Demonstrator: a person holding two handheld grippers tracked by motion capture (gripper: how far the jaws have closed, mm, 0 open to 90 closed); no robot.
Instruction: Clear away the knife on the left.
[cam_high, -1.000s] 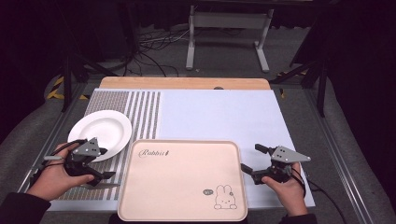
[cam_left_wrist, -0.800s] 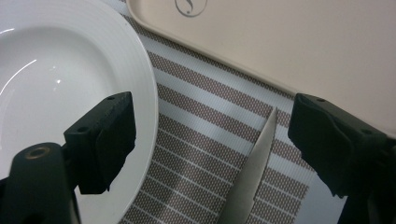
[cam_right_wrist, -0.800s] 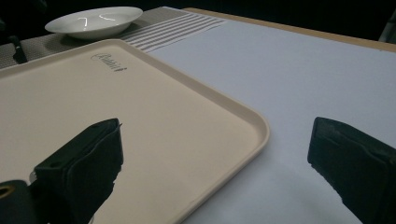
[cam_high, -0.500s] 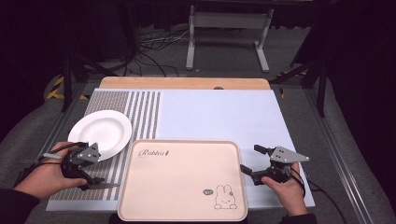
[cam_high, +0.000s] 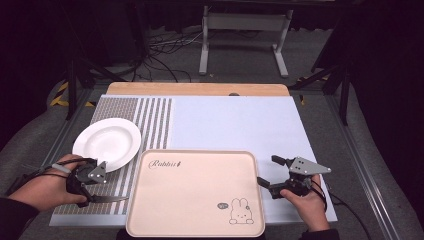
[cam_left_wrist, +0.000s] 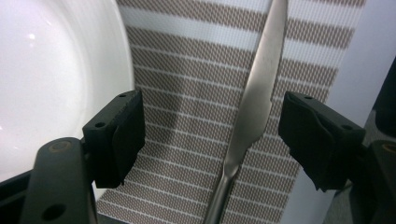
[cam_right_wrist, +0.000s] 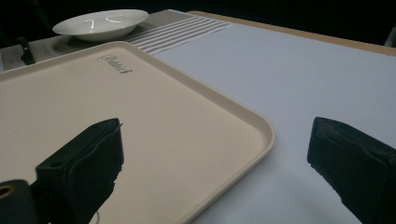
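Observation:
A silver table knife (cam_left_wrist: 254, 102) lies flat on the brown-and-white striped placemat (cam_left_wrist: 187, 116), and my left gripper (cam_left_wrist: 210, 121) stands open around it without touching it. A white plate (cam_left_wrist: 51, 79) sits just beside one jaw. From above, the left gripper (cam_high: 92, 186) is at the front left, with the knife (cam_high: 112, 199) pointing toward the beige rabbit tray (cam_high: 195, 192) and the plate (cam_high: 106, 142) behind it. My right gripper (cam_high: 270, 171) is open at the tray's right edge. In the right gripper view the tray's corner (cam_right_wrist: 252, 126) lies between the open jaws (cam_right_wrist: 215, 149).
The placemat (cam_high: 145, 120) covers the table's left part and a pale sheet (cam_high: 235, 125) covers the rest. A wooden strip (cam_high: 200, 89) runs along the far edge. Beyond the table stand a metal frame (cam_high: 240, 30) and floor cables (cam_high: 165, 50).
My left hand has drawn slightly to the left, and the knife now rests flat on the placemat. The right gripper has stayed in place.

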